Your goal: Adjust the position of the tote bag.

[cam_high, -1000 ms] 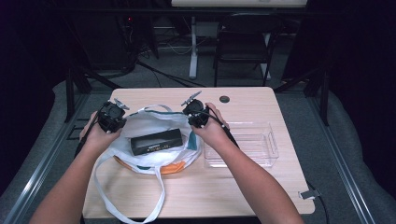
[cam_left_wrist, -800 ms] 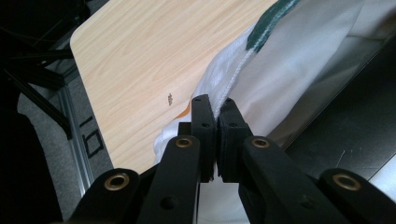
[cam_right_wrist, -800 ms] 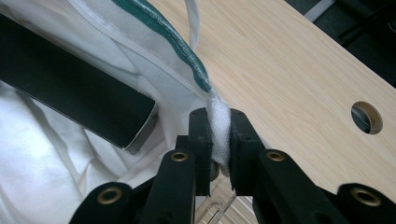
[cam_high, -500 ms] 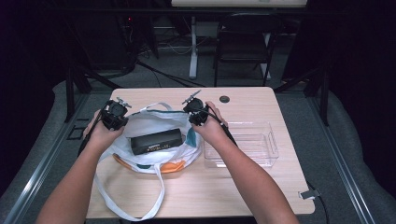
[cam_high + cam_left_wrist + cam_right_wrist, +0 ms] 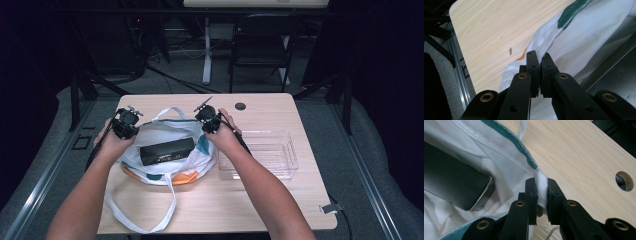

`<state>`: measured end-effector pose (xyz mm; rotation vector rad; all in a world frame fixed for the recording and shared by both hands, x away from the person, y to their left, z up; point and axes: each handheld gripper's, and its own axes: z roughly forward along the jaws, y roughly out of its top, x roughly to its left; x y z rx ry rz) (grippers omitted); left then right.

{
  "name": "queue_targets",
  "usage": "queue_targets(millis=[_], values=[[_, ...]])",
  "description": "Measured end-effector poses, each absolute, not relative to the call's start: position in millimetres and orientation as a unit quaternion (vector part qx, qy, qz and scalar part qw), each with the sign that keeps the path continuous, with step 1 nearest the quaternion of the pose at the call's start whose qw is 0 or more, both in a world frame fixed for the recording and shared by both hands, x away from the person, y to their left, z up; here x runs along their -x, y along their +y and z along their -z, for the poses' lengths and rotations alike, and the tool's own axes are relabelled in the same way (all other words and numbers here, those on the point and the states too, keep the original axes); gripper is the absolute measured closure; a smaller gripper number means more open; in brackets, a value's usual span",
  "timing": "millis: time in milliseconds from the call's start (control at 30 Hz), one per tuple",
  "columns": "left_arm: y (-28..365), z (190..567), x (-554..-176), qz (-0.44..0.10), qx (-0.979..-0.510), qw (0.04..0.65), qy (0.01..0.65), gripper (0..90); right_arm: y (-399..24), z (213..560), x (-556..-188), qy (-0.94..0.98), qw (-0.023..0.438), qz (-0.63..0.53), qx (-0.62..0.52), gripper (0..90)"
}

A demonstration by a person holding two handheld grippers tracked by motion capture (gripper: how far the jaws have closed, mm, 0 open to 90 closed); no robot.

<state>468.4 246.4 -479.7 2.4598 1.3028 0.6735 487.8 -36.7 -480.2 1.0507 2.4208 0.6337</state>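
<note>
— So, where does the bag [image 5: 165, 150] lie?

— On the wooden table [image 5: 270, 200], left of centre in the high view. It is a white cloth bag with green and orange patches, mouth held apart, and a black box [image 5: 166, 151] lies inside it. A long white strap [image 5: 145, 215] trails off toward six o'clock, near the table's front edge.

— And the left gripper [image 5: 125, 125]?

— At about nine o'clock of the bag. In the left gripper view its jaws are clamped together on the bag's rim [image 5: 541, 56], with the white hem pinched between the pads [image 5: 533, 67].

— The right gripper [image 5: 209, 120]?

— At roughly two o'clock of the bag. In the right gripper view a bunched fold of white fabric [image 5: 541, 187] sits squeezed between the pads [image 5: 532, 192], just under the green trim [image 5: 521, 147]. One end of the box [image 5: 454, 187] shows inside, toward nine o'clock of that view.

— Anything else nearby?

— A clear plastic tray [image 5: 287, 155] stands at three o'clock of the bag, just beside it. A round hole [image 5: 240, 106] in the tabletop is at one o'clock, near the far edge.
</note>
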Motion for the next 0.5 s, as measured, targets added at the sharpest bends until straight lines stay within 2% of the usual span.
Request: queue_targets(millis=[500], values=[[248, 493, -475, -0.217, -0.853, 0.127, 0.457, 88.1, -33, 493, -498, 0.874, 0.216, -0.208, -0.383, 81.9]])
